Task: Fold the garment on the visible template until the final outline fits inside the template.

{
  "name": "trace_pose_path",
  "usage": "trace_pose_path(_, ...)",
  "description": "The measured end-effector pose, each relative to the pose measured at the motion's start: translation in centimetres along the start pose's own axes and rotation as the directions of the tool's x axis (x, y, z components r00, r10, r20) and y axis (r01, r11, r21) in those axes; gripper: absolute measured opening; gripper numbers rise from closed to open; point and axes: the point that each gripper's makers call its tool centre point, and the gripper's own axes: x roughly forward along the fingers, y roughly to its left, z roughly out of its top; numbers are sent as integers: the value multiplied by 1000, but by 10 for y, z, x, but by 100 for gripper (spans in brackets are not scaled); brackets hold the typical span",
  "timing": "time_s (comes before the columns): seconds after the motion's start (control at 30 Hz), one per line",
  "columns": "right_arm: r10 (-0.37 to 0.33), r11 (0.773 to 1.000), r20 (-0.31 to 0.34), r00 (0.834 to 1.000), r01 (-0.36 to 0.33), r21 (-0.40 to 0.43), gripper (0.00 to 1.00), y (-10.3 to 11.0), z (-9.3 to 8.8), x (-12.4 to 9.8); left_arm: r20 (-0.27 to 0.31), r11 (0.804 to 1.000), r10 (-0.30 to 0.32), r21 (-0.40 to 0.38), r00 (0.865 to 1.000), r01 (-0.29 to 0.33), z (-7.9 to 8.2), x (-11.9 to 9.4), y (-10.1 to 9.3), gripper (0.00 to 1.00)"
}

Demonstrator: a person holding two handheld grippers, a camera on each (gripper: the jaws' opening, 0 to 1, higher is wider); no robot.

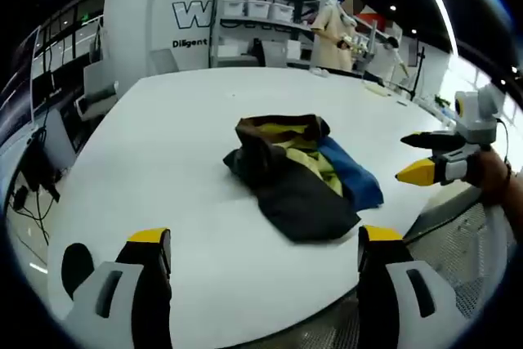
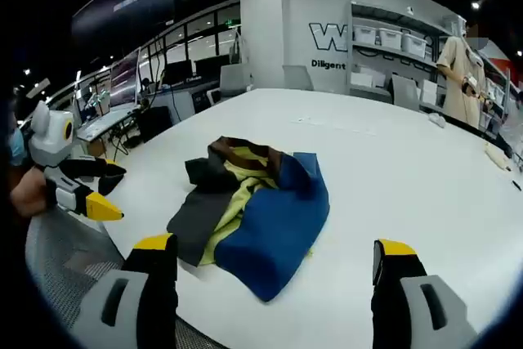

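A crumpled garment (image 1: pixel 298 171) in brown, yellow, dark grey and blue lies in a loose heap on the white table (image 1: pixel 180 120). In the right gripper view the garment (image 2: pixel 253 206) shows its blue panel nearest. My left gripper (image 1: pixel 263 243) is open at the table's near edge, short of the heap and holding nothing. My right gripper (image 2: pixel 268 252) is open too, just in front of the blue panel. The right gripper (image 1: pixel 425 157) also appears at the right of the left gripper view, held in a hand. The left gripper (image 2: pixel 102 190) appears at the left of the right gripper view.
Shelving with white bins (image 2: pixel 392 38) stands against the far wall, with a person (image 2: pixel 462 67) beside it. Chairs (image 2: pixel 233 79) and desks with monitors line the far table edge. A mesh chair back (image 1: pixel 466 251) is next to the table's near edge.
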Motion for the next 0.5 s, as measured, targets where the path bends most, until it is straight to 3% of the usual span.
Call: trace_pose_path(0.5,-7,1000,3,1000,7,5,99,-3,1,1,-11,1000,-10,-6,1000,10,-1,3,-1,90)
